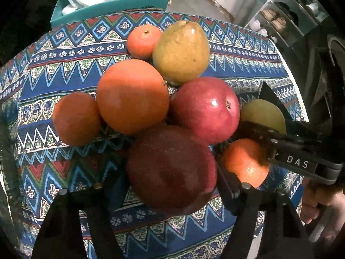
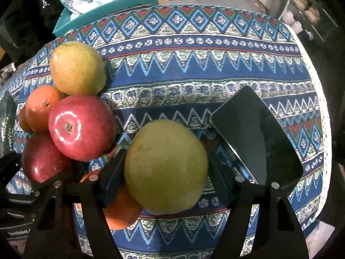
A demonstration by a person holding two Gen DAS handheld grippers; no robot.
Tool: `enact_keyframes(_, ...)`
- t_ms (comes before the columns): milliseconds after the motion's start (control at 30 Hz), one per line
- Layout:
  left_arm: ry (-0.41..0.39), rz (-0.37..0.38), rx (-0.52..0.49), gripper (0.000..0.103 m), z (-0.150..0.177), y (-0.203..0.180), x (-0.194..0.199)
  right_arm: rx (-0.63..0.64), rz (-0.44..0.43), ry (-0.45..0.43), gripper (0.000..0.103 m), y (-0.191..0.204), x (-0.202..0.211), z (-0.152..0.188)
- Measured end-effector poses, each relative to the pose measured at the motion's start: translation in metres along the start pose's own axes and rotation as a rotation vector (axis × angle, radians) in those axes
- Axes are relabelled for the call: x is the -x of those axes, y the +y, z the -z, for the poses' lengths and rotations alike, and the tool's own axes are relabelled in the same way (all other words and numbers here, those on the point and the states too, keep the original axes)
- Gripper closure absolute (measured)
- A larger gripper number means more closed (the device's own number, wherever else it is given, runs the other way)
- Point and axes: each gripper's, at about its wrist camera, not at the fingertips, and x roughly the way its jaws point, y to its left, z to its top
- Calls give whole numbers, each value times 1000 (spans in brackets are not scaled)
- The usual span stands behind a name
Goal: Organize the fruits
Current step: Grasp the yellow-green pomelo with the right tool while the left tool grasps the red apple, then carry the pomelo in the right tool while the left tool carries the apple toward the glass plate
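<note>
A pile of fruit lies on the patterned cloth [image 1: 64,69]. My left gripper [image 1: 170,168] is shut on a dark red apple [image 1: 170,183] at the near side of the pile, a finger against each flank. Behind it sit a bright red apple [image 1: 204,110], a big orange [image 1: 132,96], a smaller orange [image 1: 75,118], a tangerine [image 1: 143,42] and a yellow-brown pear [image 1: 182,51]. My right gripper [image 2: 167,161] is shut on a green pear [image 2: 166,170], which rests partly over an orange [image 2: 123,211]. That gripper's body [image 1: 297,161] shows at the right of the left wrist view.
A black flat slab [image 2: 258,138], like a phone, lies on the cloth right of the green pear. A teal box [image 1: 112,6] with a plastic bag stands past the table's far edge. Shelves [image 1: 280,21] stand at the far right. A hand [image 1: 319,207] holds the right gripper.
</note>
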Motion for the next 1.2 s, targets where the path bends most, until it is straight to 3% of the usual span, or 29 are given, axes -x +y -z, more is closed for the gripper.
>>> enact_keyframes(200, -18, -47, -19, 29, 1, -3, 3, 11, 28, -55, 31, -9, 18, 4)
enact_keyframes(333, -44, -34, -5, 29, 2, 2, 15, 19, 46, -107, 31, -8, 35, 2)
enact_keyframes(767, -223, -77, -17, 29, -1, 10, 90, 41, 55, -288, 31, 12, 97, -5)
enact_keyframes(1200, -372, -99, -10, 29, 6, 11, 163, 70, 2, -457, 31, 35, 164, -3)
